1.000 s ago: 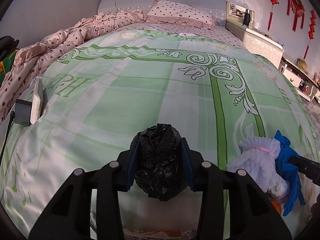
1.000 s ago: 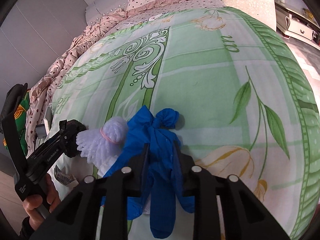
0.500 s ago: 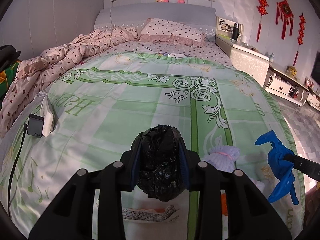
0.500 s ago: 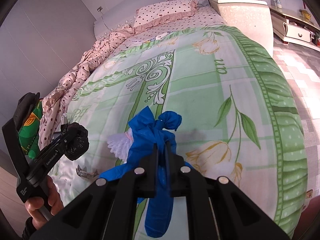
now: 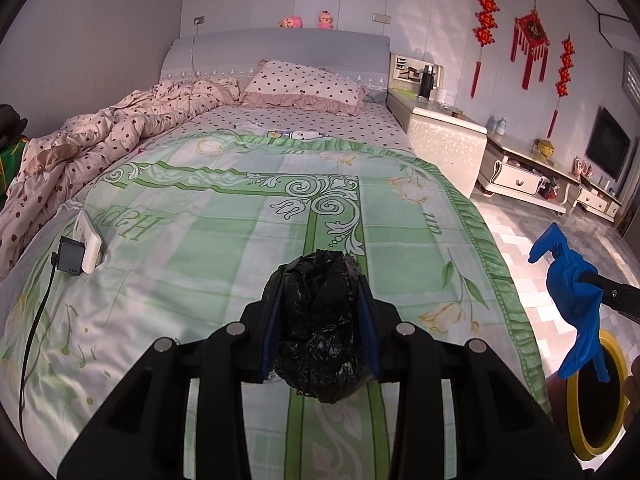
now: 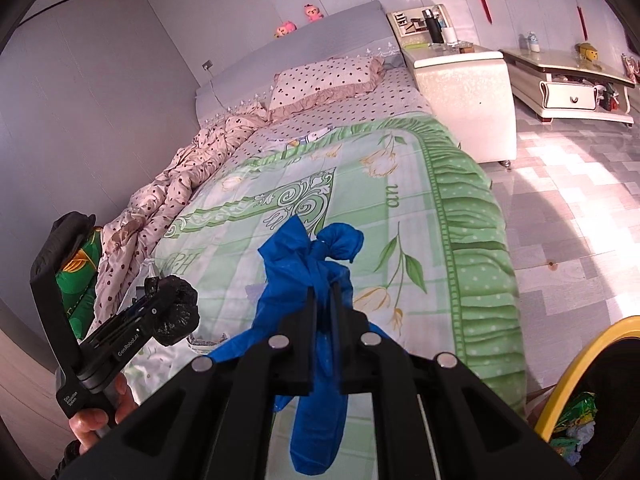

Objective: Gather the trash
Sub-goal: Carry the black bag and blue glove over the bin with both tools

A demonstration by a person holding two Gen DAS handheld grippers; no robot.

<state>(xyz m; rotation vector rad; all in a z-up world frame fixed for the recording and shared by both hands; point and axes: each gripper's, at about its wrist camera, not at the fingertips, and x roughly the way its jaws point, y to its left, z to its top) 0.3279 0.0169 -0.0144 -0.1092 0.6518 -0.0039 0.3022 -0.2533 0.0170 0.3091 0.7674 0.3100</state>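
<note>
carry step: left gripper (image 5: 320, 316) clamps the black bag wad (image 5: 320, 320), right gripper (image 6: 324, 312) pinches the blue glove (image 6: 316, 280) tight; next, i judge, release both over the yellow-rimmed bin (image 6: 576, 364).

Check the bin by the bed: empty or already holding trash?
Holding trash. In the right wrist view, crumpled wrappers lie inside the yellow-rimmed bin. How full it is cannot be told; most is out of frame.
</note>
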